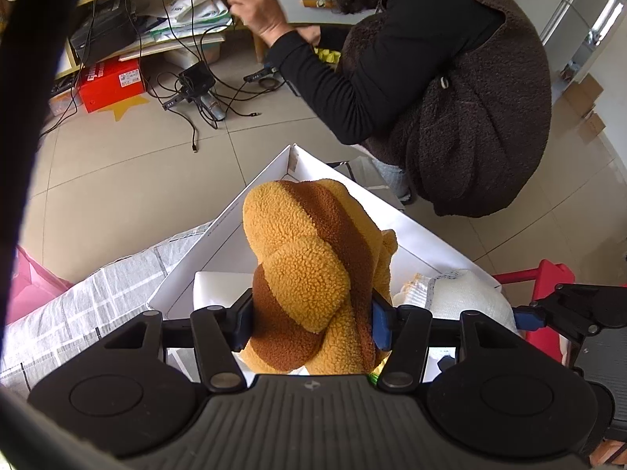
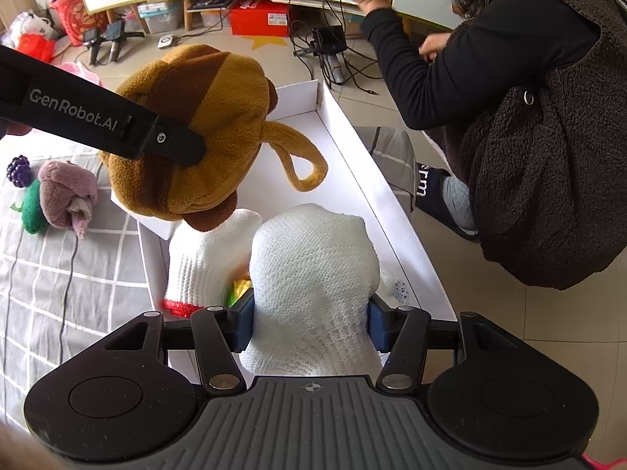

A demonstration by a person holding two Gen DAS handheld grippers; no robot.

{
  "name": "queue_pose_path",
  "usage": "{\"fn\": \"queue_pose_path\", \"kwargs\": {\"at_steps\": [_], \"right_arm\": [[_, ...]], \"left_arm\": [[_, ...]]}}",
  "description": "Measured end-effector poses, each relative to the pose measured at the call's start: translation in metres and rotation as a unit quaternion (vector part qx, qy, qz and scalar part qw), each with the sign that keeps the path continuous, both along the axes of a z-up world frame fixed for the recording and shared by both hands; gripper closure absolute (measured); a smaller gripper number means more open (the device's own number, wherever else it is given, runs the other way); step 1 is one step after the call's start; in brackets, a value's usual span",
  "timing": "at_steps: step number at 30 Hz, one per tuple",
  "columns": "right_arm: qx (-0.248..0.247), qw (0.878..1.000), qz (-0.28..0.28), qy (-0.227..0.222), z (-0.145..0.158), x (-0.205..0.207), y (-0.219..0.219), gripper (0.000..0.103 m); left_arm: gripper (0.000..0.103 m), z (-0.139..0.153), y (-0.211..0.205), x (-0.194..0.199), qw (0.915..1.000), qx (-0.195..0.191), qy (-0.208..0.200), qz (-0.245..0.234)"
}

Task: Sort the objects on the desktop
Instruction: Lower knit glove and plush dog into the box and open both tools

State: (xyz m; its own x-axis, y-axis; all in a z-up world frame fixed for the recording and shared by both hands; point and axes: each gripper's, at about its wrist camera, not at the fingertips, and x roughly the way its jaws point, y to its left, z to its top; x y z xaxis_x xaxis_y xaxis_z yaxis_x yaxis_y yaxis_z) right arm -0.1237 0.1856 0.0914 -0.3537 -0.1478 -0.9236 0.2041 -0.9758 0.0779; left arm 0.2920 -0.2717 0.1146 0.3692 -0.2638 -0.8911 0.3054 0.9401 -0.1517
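My left gripper [image 1: 311,323] is shut on a brown and orange plush bag [image 1: 313,258] and holds it over the white box [image 1: 219,231]. The same plush bag [image 2: 196,133] hangs over the box's far left corner in the right wrist view, with its loop strap drooping inside. My right gripper [image 2: 311,323] is shut on a white knitted glove [image 2: 313,270] over the white box [image 2: 352,137]. A second white glove with a red cuff [image 2: 200,262] lies in the box beside it. The right gripper [image 1: 564,313] shows at the right edge of the left wrist view.
A purple rolled cloth [image 2: 68,192], a green knitted item [image 2: 33,207] and a toy blackberry [image 2: 19,170] lie on the grey checked sheet [image 2: 58,274]. A crouching person in a dark fleece [image 2: 540,149] is right of the box. Cables and a red box [image 2: 258,19] lie on the floor.
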Motion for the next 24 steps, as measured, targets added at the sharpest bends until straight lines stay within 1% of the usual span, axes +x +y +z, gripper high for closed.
{"fn": "queue_pose_path", "kwargs": {"at_steps": [2, 6, 8, 9, 10, 12, 13, 15, 18, 21, 24], "right_arm": [[0.002, 1.000, 0.000, -0.004, -0.004, -0.001, 0.000, 0.042], [0.004, 1.000, -0.001, -0.008, -0.010, -0.004, 0.000, 0.041], [0.006, 1.000, -0.001, -0.010, -0.013, -0.004, -0.001, 0.040], [0.007, 1.000, -0.003, -0.010, -0.014, -0.005, -0.001, 0.039], [0.008, 1.000, -0.003, -0.011, -0.017, -0.007, -0.001, 0.036], [0.005, 1.000, -0.002, -0.012, -0.020, -0.009, -0.002, 0.026], [0.006, 1.000, 0.000, -0.010, -0.021, -0.009, -0.003, 0.021], [0.007, 1.000, 0.002, -0.011, -0.024, -0.009, -0.005, 0.021], [0.006, 1.000, 0.003, -0.011, -0.026, -0.009, -0.004, 0.021], [0.005, 1.000, 0.002, -0.008, -0.024, -0.007, -0.005, 0.021], [0.005, 1.000, 0.004, -0.006, -0.019, -0.004, -0.007, 0.021]], "left_arm": [[0.050, -0.002, -0.001, 0.004, 1.0000, 0.002, -0.002, 0.003], [0.049, -0.007, -0.002, 0.009, 1.0000, -0.006, -0.001, 0.005], [0.047, -0.015, -0.004, 0.017, 1.0000, -0.008, 0.003, 0.003], [0.044, -0.018, -0.005, 0.020, 0.9999, -0.010, 0.005, 0.004], [0.040, -0.021, -0.006, 0.022, 0.9999, -0.013, 0.006, 0.005], [0.029, -0.024, -0.007, 0.024, 0.9997, -0.022, 0.002, 0.009], [0.028, -0.026, -0.007, 0.026, 0.9996, -0.027, 0.005, 0.011], [0.025, -0.029, -0.007, 0.027, 0.9991, -0.037, 0.011, 0.016], [0.025, -0.028, -0.007, 0.025, 0.9994, -0.031, 0.007, 0.013], [0.027, -0.020, -0.002, 0.021, 0.9989, -0.044, 0.006, 0.018], [0.027, -0.010, 0.003, 0.017, 0.9987, -0.047, -0.002, 0.019]]}}
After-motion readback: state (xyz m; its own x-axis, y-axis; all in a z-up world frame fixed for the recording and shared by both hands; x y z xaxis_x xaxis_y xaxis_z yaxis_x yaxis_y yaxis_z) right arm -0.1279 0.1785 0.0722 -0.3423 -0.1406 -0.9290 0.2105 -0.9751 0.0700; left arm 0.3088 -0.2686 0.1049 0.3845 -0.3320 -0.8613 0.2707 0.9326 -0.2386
